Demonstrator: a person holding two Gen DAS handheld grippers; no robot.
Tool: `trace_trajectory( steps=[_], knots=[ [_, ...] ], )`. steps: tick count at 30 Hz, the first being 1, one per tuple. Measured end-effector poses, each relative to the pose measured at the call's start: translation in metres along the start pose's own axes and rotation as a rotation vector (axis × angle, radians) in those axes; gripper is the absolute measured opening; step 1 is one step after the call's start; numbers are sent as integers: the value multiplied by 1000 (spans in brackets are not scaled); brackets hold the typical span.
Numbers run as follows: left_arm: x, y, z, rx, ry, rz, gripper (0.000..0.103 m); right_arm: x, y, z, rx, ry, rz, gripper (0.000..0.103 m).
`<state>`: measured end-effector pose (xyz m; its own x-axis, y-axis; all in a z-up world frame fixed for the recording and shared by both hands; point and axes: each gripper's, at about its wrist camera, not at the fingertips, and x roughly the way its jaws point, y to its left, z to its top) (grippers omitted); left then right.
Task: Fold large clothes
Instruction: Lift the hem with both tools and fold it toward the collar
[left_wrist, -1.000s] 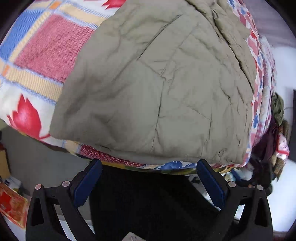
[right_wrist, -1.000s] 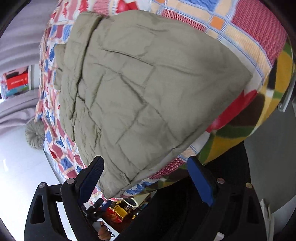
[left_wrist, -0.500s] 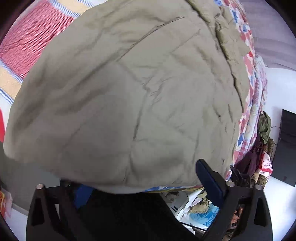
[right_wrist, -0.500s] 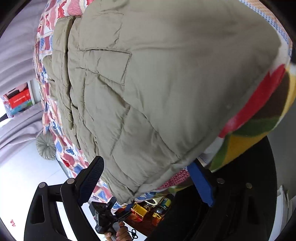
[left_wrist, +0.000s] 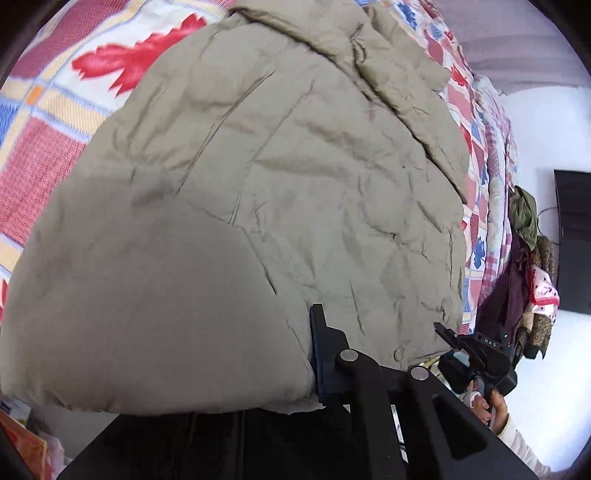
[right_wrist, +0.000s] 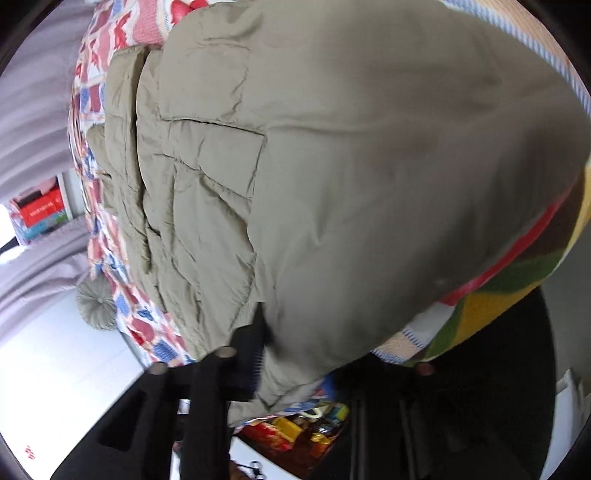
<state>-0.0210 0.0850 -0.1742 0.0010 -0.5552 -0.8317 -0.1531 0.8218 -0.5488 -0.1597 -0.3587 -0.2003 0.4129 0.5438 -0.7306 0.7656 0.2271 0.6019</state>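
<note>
Both grippers' fingers pinching the near hem of the olive padded jacket (left_wrist: 295, 192): left gripper (left_wrist: 310, 373), right gripper (right_wrist: 269, 354). Jacket lies on bed (left_wrist: 48, 122).

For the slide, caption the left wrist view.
Left claw shut on the near hem of an olive quilted jacket spread over a patchwork blanket.
</note>
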Motion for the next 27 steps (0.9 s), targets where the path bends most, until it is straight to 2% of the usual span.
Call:
trace_trajectory(
  steps=[6,14,21,27],
  knots=[
    [-29,-22,11,91,-72,-4,15,-17,34,-1,-159,-42,-64,10],
    [-81,-57,48,178,-212,-43,15,-47,111,0,-394,-130,-109,8],
    [-115,-108,115,281,-364,-52,15,-75,208,15,-668,-252,-134,8],
    [-115,-138,187,364,-472,5,15,-66,296,45,-845,-324,-135,8]
  ],
)
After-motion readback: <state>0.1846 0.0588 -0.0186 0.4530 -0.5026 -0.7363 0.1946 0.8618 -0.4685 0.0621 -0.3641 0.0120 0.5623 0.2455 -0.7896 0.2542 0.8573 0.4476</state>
